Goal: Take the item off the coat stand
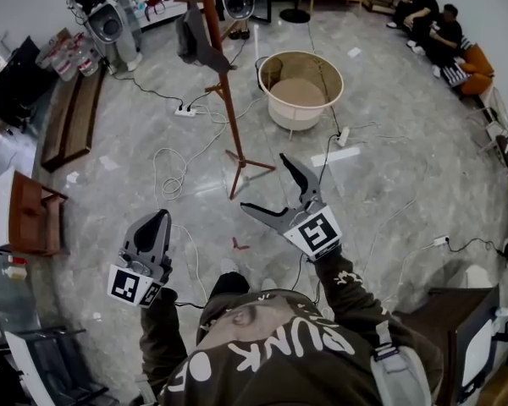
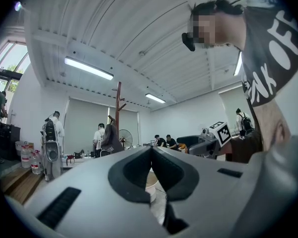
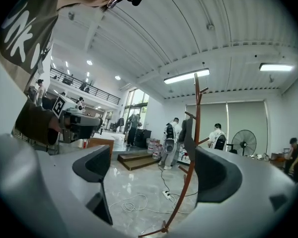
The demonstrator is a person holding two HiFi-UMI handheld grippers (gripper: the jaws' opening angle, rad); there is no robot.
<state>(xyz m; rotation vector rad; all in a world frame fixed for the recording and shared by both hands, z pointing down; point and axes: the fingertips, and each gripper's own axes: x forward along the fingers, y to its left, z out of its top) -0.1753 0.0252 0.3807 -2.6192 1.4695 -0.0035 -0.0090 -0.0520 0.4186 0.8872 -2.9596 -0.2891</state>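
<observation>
- Left gripper (image 1: 155, 220): jaws together, nothing between them.
- Right gripper (image 1: 264, 183): jaws wide apart, empty, held further forward than the left.
- Stand (image 1: 223, 83): straight ahead of the right gripper, framed in its jaw gap, well apart.
- Item (image 1: 192, 36): dark, hangs high on the stand, left of the pole, well beyond both grippers.

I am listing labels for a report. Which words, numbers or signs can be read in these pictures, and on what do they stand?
"PUNK": white print on the person's dark sweatshirt, upside down in the head view.
"OF": same sweatshirt, the rest cut off.
Water bottles: labels too small to read.
</observation>
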